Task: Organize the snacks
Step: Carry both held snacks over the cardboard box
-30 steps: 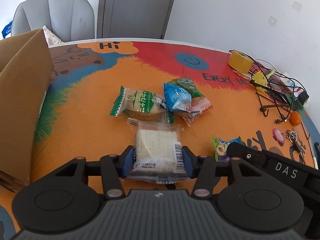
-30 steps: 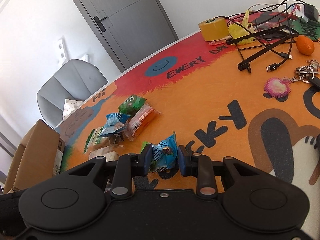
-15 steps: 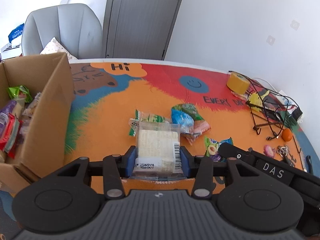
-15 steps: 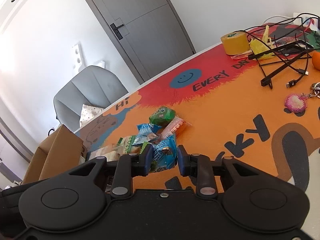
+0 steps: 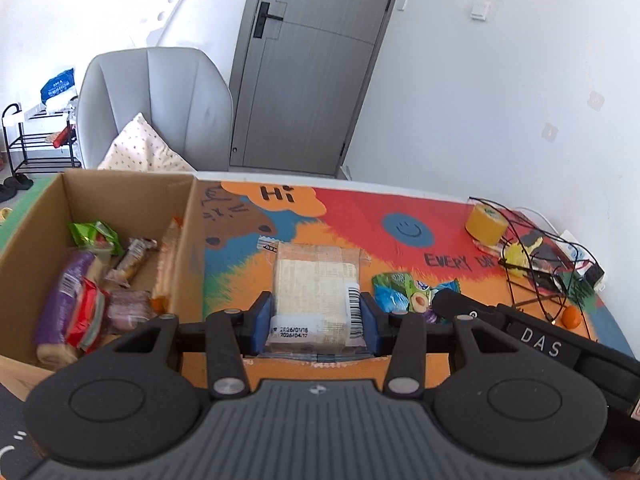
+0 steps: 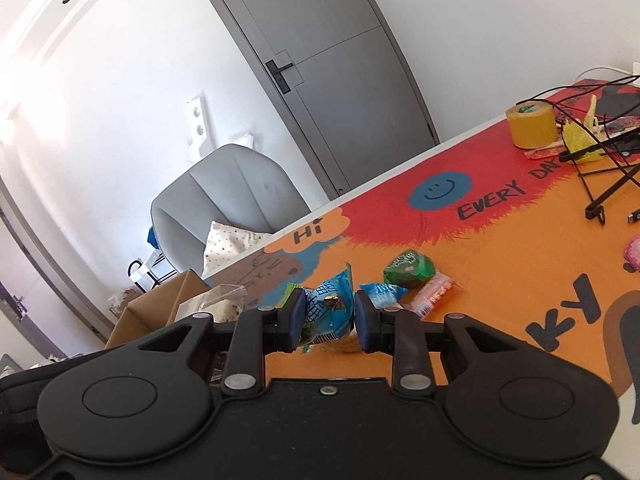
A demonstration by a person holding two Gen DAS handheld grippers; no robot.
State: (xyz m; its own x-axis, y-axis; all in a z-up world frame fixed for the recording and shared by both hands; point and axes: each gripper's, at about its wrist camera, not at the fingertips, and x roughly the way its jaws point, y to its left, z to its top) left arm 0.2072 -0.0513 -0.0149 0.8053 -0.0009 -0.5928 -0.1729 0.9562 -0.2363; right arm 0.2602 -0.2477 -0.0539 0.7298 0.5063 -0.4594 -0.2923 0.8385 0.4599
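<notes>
Both claws are loaded and in the air: the left claw (image 5: 316,316) pinches the bread pack (image 5: 314,296) by its sides, just right of the box (image 5: 184,216) and above the desk (image 5: 360,216), while the right claw (image 6: 328,316) squeezes a blue packet (image 6: 330,308) farther right of the box. This looks like the carry step. Next, each load needs to cross the box's near wall and be let go above the snacks (image 5: 80,300) already inside, bread first.
</notes>
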